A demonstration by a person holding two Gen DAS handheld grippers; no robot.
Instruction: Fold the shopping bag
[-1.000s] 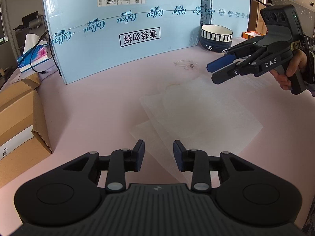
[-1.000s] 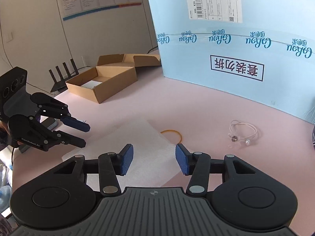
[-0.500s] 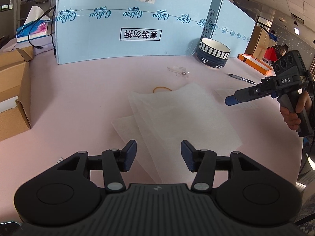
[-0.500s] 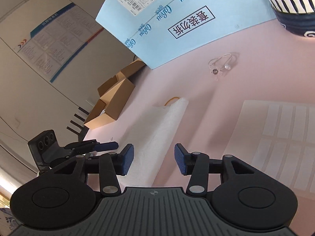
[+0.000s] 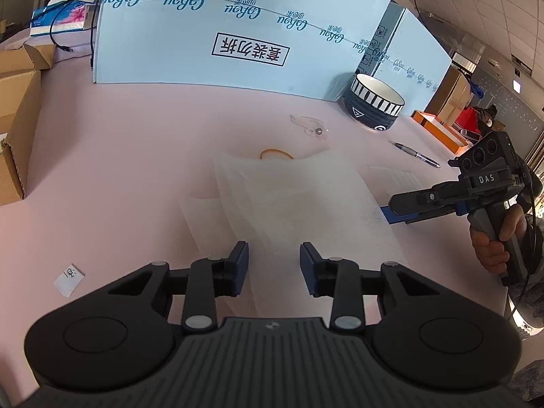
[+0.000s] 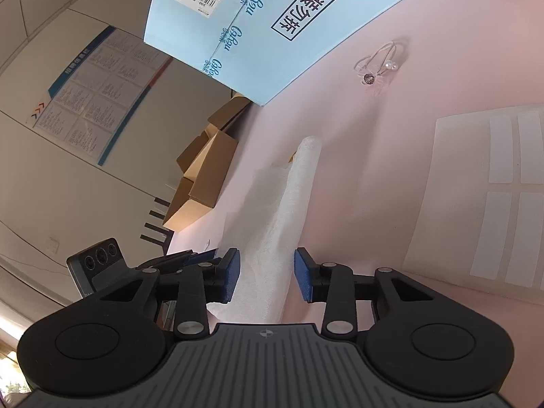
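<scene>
A white translucent shopping bag point(image 5: 292, 200) lies flat on the pink table point(image 5: 129, 156). My left gripper point(image 5: 273, 265) is open just above the bag's near edge. My right gripper point(image 5: 391, 209) is at the bag's right edge, turned on its side, low over the table. In the right wrist view the right gripper point(image 6: 267, 277) is open, its blue pads on either side of the bag's edge point(image 6: 272, 224), not closed on it. The left gripper point(image 6: 190, 256) shows behind it.
A yellow rubber band point(image 5: 276, 154) lies at the bag's far edge. A hair tie with beads point(image 5: 311, 125), a striped bowl point(image 5: 374, 102), a pen point(image 5: 416, 154), a sheet of labels point(image 6: 486, 197), blue cartons point(image 5: 238, 34) and cardboard boxes point(image 5: 13, 129) surround it.
My right gripper has dropped from above the bag to its right edge and rolled onto its side. My left gripper has moved nearer the bag's near edge.
</scene>
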